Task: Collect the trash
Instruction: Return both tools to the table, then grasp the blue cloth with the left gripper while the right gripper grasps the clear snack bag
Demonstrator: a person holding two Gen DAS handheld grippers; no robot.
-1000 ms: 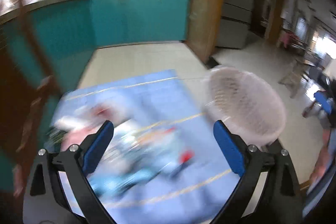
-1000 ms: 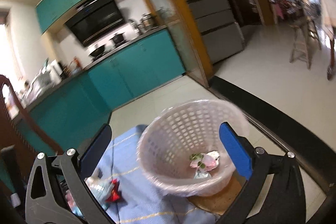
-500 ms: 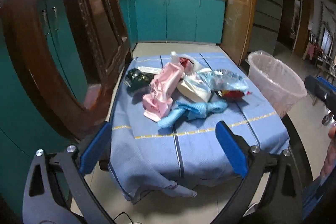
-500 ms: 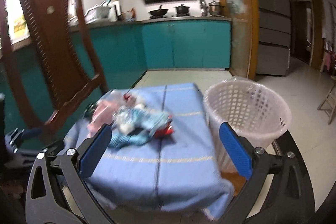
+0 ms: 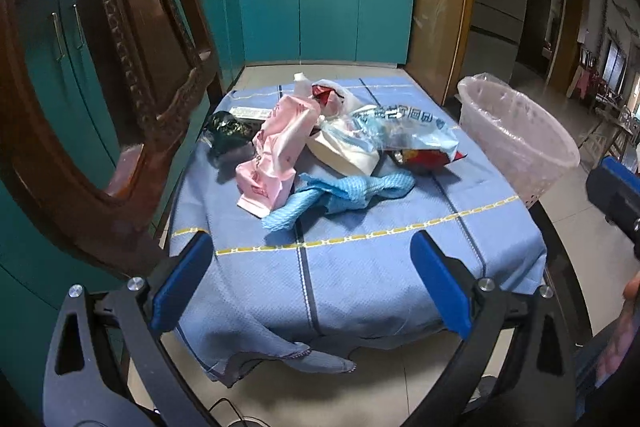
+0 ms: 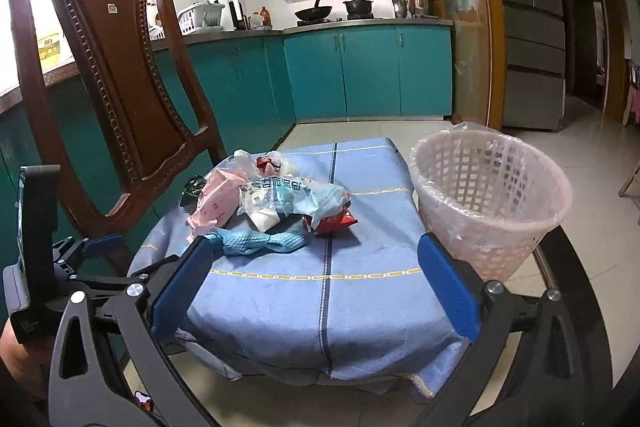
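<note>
A heap of trash lies on the blue tablecloth (image 5: 360, 259) (image 6: 320, 291): a pink packet (image 5: 276, 151) (image 6: 218, 201), a crumpled blue rag (image 5: 344, 193) (image 6: 260, 241), a clear blue-printed bag (image 5: 404, 127) (image 6: 292, 197), a red snack wrapper (image 5: 424, 159) (image 6: 332, 221), a dark green wrapper (image 5: 226, 131) (image 6: 192, 187). A white lined basket (image 5: 516, 135) (image 6: 488, 195) stands at the table's right edge. My left gripper (image 5: 308, 285) and right gripper (image 6: 316, 291) both hover open over the cloth's near edge, well short of the heap, holding nothing.
A carved brown chair (image 5: 120, 67) (image 6: 116, 87) stands close on the left. Teal cabinets (image 5: 324, 19) (image 6: 360, 71) line the far wall. The other gripper's body shows at the right edge (image 5: 616, 195) and at the left edge (image 6: 40, 247). A grey fridge (image 6: 532, 39) is at the right.
Both views swung from blurred close looks at the basket and heap back to a steady view from the table's near edge. Between half a second ago and now the left view has drawn slightly closer.
</note>
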